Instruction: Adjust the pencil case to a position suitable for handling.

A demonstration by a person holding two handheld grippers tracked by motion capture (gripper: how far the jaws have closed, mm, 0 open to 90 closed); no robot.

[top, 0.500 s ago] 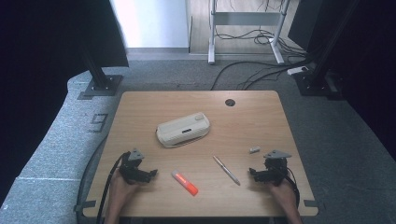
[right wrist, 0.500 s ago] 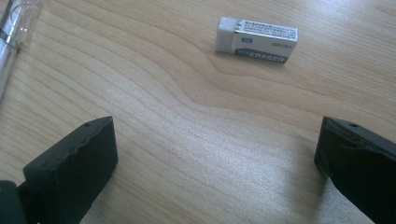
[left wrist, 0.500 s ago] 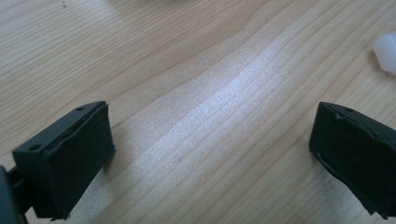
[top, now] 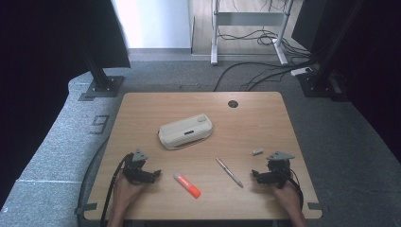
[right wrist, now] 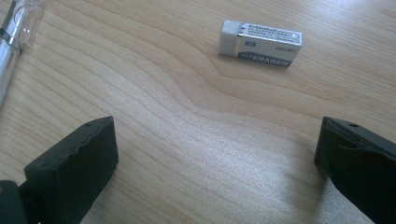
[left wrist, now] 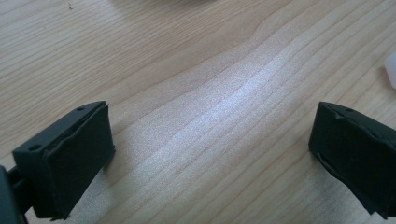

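Black fingers of both the left gripper (top: 153, 175) and right gripper (top: 256, 175) stand apart and empty; descending carelessly risks nudging the eraser (right wrist: 260, 43) away.

Black tongs (top: 153, 176), grey tri plates, black cables.
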